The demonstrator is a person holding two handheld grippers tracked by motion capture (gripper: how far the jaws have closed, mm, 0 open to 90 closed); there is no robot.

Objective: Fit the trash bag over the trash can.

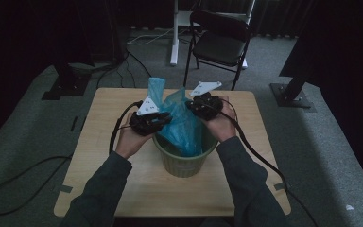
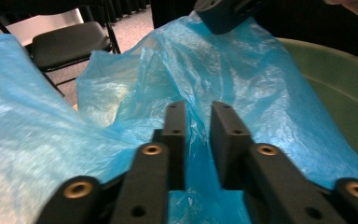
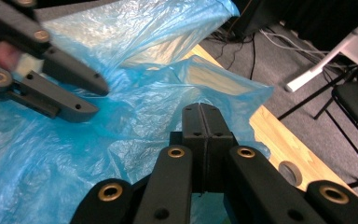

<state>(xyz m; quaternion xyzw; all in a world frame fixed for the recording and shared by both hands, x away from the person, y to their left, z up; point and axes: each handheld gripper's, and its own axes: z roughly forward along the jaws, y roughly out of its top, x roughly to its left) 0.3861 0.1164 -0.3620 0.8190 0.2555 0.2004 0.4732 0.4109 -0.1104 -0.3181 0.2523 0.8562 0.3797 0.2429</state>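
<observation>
A thin blue plastic bag stands bunched up in a ribbed green bin at the middle of the wooden table. My left gripper is at the bag's left side above the bin rim. In the left gripper view its jaws stand a little apart, with a fold of the bag lying in the gap and the bin wall on the right. My right gripper holds the bag's upper right edge; in the right gripper view its jaws are pressed together on the film.
A black folding chair and a white stand leg are on the grey carpet beyond the table. Black cables trail from both grippers over the table and floor. Dark stands flank the table at left and right.
</observation>
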